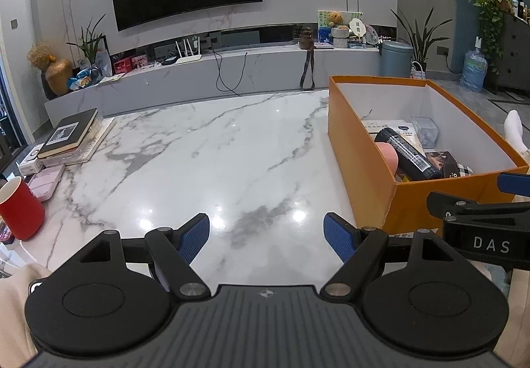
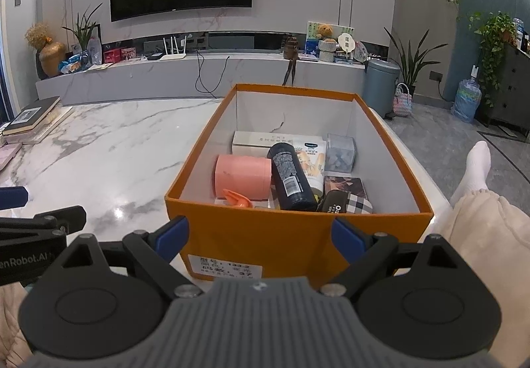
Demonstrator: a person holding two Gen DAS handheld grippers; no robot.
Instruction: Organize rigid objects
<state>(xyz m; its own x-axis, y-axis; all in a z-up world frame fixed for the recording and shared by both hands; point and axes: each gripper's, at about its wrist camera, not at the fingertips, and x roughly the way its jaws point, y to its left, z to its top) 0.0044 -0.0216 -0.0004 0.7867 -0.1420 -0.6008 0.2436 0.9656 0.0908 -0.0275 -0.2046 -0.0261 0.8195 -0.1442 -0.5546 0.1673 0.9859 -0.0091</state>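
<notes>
Marble table, orange box packed, both grippers empty.
Left gripper and right gripper spread wide; judgement: red cup left of box next, grip mid-wall.

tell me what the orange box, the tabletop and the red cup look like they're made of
Orange box: likely cardboard, matte orange outside, white inside, with thin folded walls and a paper label. Tabletop: polished marble or a marble-look slab, white with grey veins and glossy light glints. Red cup: smooth and fairly matte, plastic or ceramic; the view cannot settle which.
</notes>
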